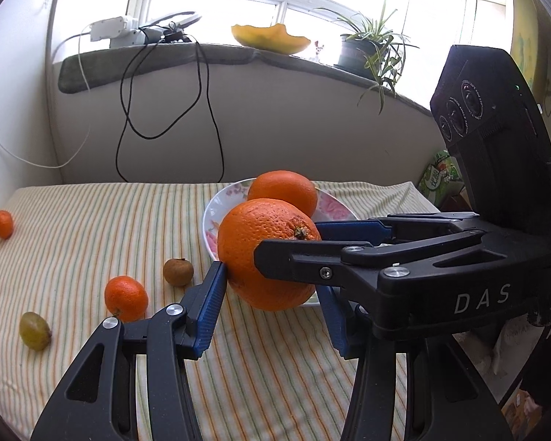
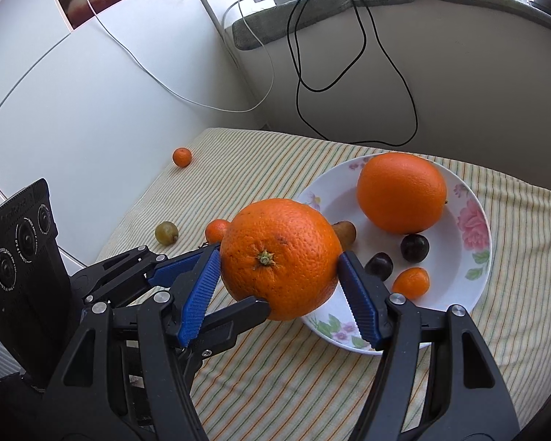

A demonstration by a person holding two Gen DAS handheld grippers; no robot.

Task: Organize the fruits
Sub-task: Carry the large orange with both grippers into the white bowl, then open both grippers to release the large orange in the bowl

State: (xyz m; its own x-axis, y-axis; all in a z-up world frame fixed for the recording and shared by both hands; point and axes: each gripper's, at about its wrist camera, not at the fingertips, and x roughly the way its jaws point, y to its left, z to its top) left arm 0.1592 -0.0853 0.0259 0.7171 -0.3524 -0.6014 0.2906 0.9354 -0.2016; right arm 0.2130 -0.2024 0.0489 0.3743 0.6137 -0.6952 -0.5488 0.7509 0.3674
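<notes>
Striped tablecloth (image 2: 275, 367) | both grippers, left (image 1: 272, 294) and right (image 2: 279, 279), clamp one orange (image 2: 279, 257) beside plate (image 2: 474, 279)

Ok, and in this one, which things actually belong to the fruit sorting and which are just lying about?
Job in hand: large orange, gripped by left gripper and right gripper; flowered plate holding second orange, dark fruits, small orange fruit; loose on striped cloth: near mandarin, far mandarin, brown fruit, green grape.

Lying about: black cable, power strip, potted plant, green packet.
</notes>
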